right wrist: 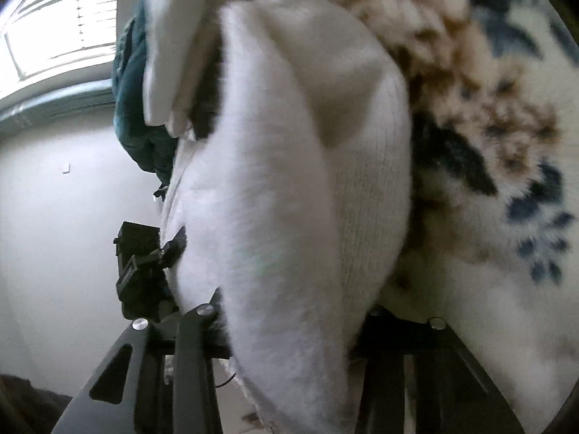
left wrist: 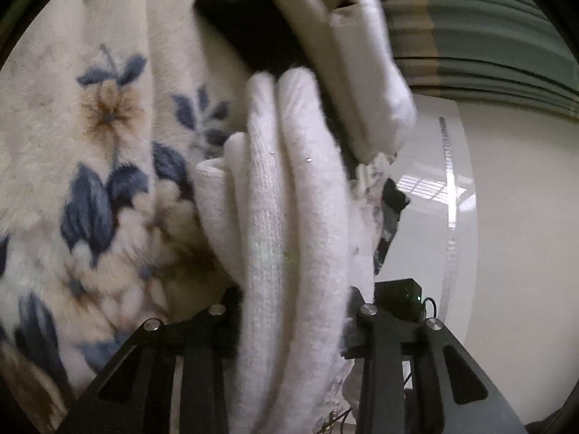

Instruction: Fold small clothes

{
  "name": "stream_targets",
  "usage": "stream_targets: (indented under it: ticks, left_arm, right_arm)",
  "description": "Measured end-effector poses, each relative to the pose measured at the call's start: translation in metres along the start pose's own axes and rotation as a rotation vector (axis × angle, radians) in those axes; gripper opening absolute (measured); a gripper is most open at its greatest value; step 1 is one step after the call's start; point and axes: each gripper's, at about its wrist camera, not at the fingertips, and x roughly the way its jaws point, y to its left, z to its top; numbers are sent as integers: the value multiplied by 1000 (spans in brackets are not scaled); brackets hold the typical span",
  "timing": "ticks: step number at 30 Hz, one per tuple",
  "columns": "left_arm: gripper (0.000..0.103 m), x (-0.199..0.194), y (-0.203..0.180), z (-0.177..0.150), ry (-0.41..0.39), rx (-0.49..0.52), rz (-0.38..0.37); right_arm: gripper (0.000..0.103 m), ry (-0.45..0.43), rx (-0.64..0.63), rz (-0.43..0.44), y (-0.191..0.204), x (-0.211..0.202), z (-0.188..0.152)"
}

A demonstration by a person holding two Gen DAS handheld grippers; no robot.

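A small white knitted garment [left wrist: 289, 217] hangs bunched between the arms of my left gripper [left wrist: 293, 311], which looks shut on it; the fingertips are hidden by the cloth. The same white garment [right wrist: 289, 188] fills the middle of the right wrist view, bunched between the arms of my right gripper [right wrist: 289, 314], which also looks shut on it. The other gripper's black and white body [left wrist: 307, 36] shows at the top of the left wrist view, close to the cloth. Both views are tilted and blurred.
A fluffy cream blanket with blue and brown flowers [left wrist: 90, 181] lies behind the garment and also shows in the right wrist view [right wrist: 506, 144]. A white wall [left wrist: 506, 235], a window [right wrist: 61, 21] and a dark teal cloth [right wrist: 134, 108] are beyond.
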Motion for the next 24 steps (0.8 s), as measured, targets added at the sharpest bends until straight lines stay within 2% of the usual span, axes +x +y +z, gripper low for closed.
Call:
stream_targets:
  ticks: [6, 9, 12, 15, 18, 21, 22, 24]
  left_arm:
    - [30, -36, -70, -3, -24, 51, -37]
    - [30, -50, -122, 11, -43, 115, -52]
    - [30, -61, -172, 39, -73, 183, -73]
    - [30, -67, -213, 80, -110, 242, -94]
    - [30, -66, -233, 132, -144, 291, -96]
    - [31, -52, -215, 188, -148, 291, -57]
    - [31, -51, -201, 195, -138, 288, -47]
    - [32, -30, -173, 222, -115, 263, -1]
  right_arm:
    - [41, -72, -118, 35, 70, -50, -20]
    - [41, -108, -171, 44, 104, -83, -18]
    - [41, -161, -230, 57, 145, -113, 2]
    - [41, -228, -282, 60, 191, -133, 44]
    - [41, -271, -301, 70, 215, -139, 91]
    - [41, -294, -323, 41, 226, -124, 148]
    - [41, -292, -321, 24, 230, -105, 176]
    - [41, -279, -308, -17, 223, -85, 204]
